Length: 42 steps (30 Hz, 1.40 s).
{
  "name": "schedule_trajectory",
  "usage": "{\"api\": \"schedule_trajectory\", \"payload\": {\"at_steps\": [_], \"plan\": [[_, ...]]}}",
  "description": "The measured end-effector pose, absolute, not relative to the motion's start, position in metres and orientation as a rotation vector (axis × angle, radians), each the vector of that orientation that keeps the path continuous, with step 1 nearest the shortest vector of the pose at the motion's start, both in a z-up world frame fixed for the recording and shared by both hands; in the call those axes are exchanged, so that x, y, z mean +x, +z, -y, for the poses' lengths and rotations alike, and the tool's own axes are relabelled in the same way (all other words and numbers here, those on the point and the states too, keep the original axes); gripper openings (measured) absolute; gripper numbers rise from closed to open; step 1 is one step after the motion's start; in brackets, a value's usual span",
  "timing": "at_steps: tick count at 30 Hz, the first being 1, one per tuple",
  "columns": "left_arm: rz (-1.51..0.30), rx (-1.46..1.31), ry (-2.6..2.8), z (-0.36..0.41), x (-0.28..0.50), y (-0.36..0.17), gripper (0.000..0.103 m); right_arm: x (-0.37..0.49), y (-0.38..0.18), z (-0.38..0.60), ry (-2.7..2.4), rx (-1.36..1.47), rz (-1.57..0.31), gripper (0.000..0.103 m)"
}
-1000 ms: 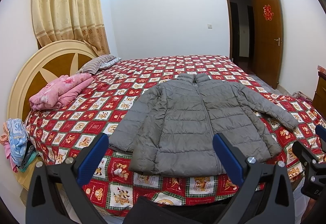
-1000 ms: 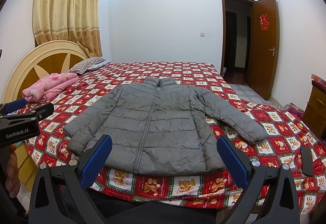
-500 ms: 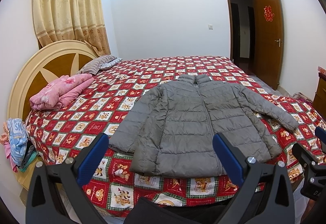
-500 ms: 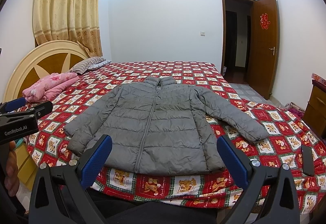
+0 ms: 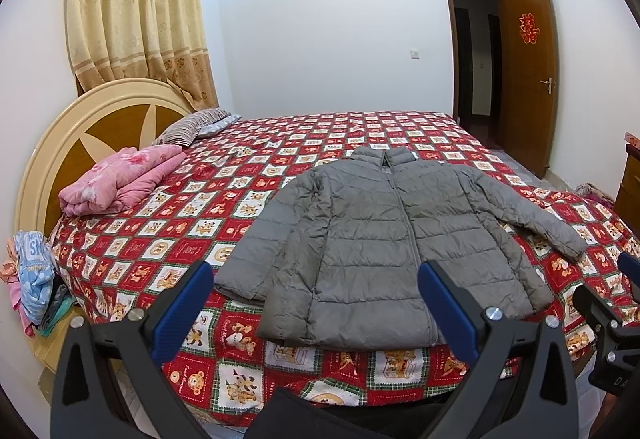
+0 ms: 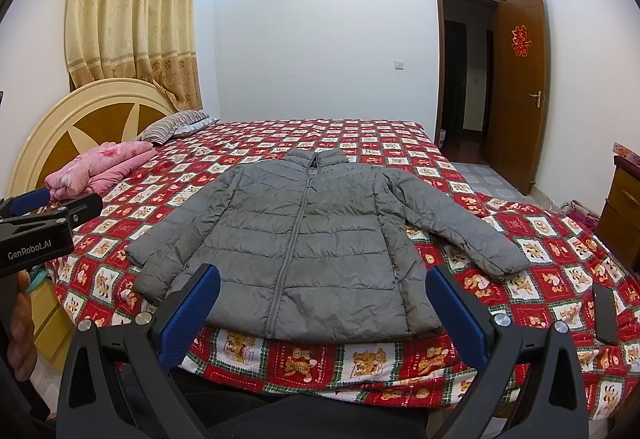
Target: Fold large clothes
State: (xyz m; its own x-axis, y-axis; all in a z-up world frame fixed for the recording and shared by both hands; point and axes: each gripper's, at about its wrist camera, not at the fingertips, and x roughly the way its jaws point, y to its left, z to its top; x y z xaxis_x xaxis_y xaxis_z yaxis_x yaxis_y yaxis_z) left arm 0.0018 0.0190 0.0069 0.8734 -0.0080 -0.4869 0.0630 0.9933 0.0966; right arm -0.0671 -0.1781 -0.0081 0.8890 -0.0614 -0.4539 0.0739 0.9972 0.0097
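A grey puffer jacket lies flat, front up and zipped, on the red patterned bedspread, collar toward the far side, both sleeves spread out. It also shows in the right wrist view. My left gripper is open and empty, held above the near bed edge in front of the jacket's hem. My right gripper is open and empty, also in front of the hem. The left gripper shows at the left edge of the right wrist view.
A folded pink blanket and a striped pillow lie by the round headboard. A dark phone-like object lies on the bed at right. Clothes pile at the bed's left. An open door stands at right.
Both views have shifted very slightly; the jacket has not moved and both grippers stay open.
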Motion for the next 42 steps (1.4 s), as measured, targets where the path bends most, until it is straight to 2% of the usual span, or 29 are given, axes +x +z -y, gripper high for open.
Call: {"api": "schedule_trajectory", "payload": {"at_steps": [8,23,26,29,32,35,37,38,40,42], "plan": [[-0.583,0.124,-0.054,-0.023,0.032,-0.010,0.103,-0.048,-0.022,0.199,-0.098,0.054,-0.494,0.102],[-0.620,0.189,0.093,-0.010,0.185,-0.076,0.103,0.048,-0.110,0.422,-0.572,0.388,-0.688,0.102],[-0.635,0.212,0.110,-0.005,0.211,-0.086,0.103,0.059,-0.121,0.459,-0.643,0.466,-0.700,0.097],[-0.668,0.225,0.124,-0.002,0.240,-0.098,0.103,0.073,-0.129,0.481,-0.671,0.501,-0.722,0.089],[-0.699,0.244,0.141,0.003,0.265,-0.108,0.103,0.086,-0.135,0.494,-0.680,0.514,-0.739,0.086],[-0.726,0.253,0.145,0.006,0.282,-0.115,0.103,0.097,-0.142,0.496,-0.654,0.515,-0.770,0.071],[-0.751,0.260,0.149,0.007,0.294,-0.121,0.103,0.106,-0.149,0.493,-0.629,0.496,-0.809,0.047],[-0.760,0.260,0.154,0.006,0.299,-0.123,0.103,0.108,-0.151,0.491,-0.621,0.484,-0.818,0.042],[-0.771,0.260,0.161,0.003,0.307,-0.126,0.103,0.110,-0.152,0.489,-0.618,0.451,-0.814,0.024],[-0.779,0.268,0.172,-0.001,0.315,-0.127,0.103,0.111,-0.150,0.492,-0.615,0.438,-0.810,0.016]]}}
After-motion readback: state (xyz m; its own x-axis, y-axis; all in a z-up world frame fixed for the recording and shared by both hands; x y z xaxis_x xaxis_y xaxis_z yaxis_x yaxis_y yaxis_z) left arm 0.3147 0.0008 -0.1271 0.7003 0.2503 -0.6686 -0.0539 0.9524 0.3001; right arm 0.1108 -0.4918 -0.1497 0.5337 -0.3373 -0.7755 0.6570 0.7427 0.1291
